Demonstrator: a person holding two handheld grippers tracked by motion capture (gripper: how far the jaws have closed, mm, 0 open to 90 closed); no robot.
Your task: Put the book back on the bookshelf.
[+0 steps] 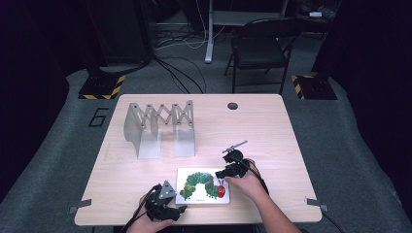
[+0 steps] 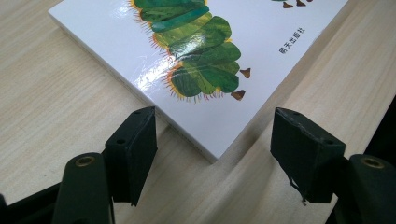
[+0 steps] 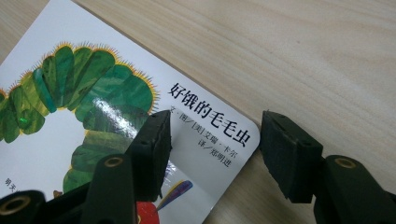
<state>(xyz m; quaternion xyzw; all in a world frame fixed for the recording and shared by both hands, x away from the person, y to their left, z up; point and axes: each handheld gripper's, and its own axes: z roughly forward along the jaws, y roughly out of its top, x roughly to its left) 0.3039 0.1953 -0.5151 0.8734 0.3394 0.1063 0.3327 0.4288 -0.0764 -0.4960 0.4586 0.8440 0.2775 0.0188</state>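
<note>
A white book [image 1: 203, 186] with a green caterpillar on its cover is seen lying flat on the wooden table [image 1: 272, 136], near the person's edge and between the two hands. In the high view the left gripper [image 1: 179, 209] is held low at the book's near left corner, and the right gripper [image 1: 221, 174] is held at the book's far right corner, above the caterpillar's red head. In the left gripper view the jaws are parted, and a corner of the book [image 2: 205, 70] is pointed into the gap between them; neither pad is pressed against it, and bare table is seen on both sides of the corner. In the right gripper view the jaws are likewise parted: one pad is placed over the cover beside the printed title, the other over the table [image 3: 303, 56] just past the rounded corner of the book [image 3: 93, 116], so that the corner is straddled but not squeezed. Whether either pad is touching the cover cannot be told. Farther back on the table a grey metal rack [image 1: 159, 127] with a scissor-like lattice is stood upright, well apart from the book. Beyond the table a folding chair [image 1: 260, 48] is seen on the grey floor.
</note>
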